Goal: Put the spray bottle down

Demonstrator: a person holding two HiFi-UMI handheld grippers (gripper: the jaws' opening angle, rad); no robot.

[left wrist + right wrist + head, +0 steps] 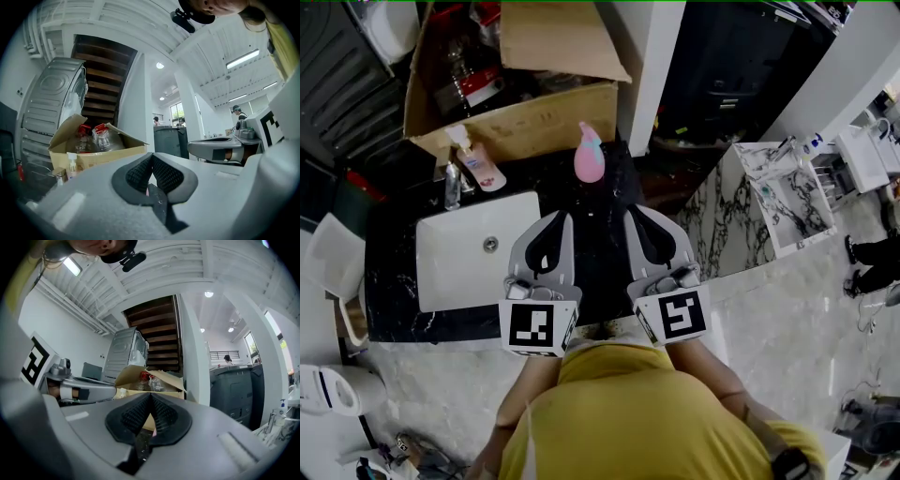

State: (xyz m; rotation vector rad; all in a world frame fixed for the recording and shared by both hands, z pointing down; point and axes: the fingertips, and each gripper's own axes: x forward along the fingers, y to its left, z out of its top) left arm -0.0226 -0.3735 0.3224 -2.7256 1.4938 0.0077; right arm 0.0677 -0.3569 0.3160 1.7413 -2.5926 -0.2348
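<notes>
Head view shows the pink spray bottle [589, 155] upright on the black bench [389, 281], at the near side of the cardboard box [525, 127]. It looks like light, smooth, slippery plastic, best gripped round its waist. Nearer, the left hand-held gripper [560, 220] and right hand-held gripper [635, 216] have jaws together, empty.

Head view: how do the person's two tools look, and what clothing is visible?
The left tool and the right tool are light grey shells narrowing to the tip, with black ribbed pads. Each carries a white cube with black square markers. The person wears a yellow top.
</notes>
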